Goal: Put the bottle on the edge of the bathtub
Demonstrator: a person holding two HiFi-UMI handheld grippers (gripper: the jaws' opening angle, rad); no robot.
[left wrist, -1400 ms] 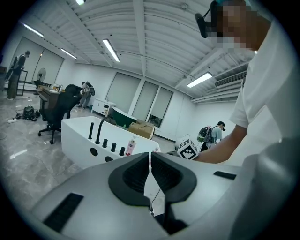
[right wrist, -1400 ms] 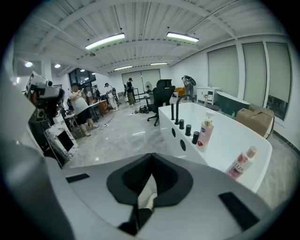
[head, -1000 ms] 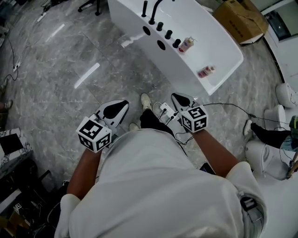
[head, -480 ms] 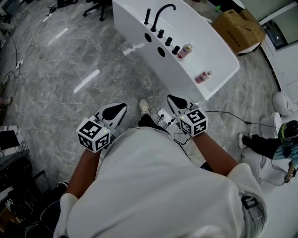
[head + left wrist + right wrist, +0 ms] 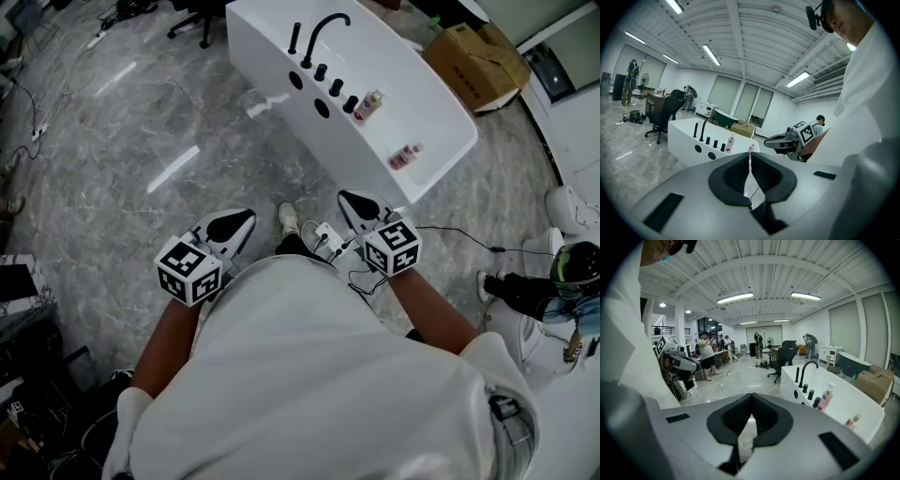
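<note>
The white bathtub (image 5: 427, 89) stands ahead, with a black faucet (image 5: 323, 33) and knobs on its near edge. A pink-and-white pump bottle (image 5: 371, 103) stands upright on that edge, right of the knobs. A second small pink bottle (image 5: 405, 156) lies inside the tub near its right end. My left gripper (image 5: 234, 223) and right gripper (image 5: 360, 203) are held close to my body, well short of the tub, both shut and empty. The right gripper view shows the pump bottle (image 5: 826, 398) and the small bottle (image 5: 852, 421). The left gripper view shows the tub (image 5: 686, 136).
A power strip with cables (image 5: 328, 234) lies on the marble floor between the grippers. A cardboard box (image 5: 478, 52) sits behind the tub. A person (image 5: 544, 286) crouches at the right by white fixtures. Office chairs and people stand farther off.
The head view has shifted a little, so the tub sits slightly higher and farther. Both grippers stay shut at the same place by my body.
</note>
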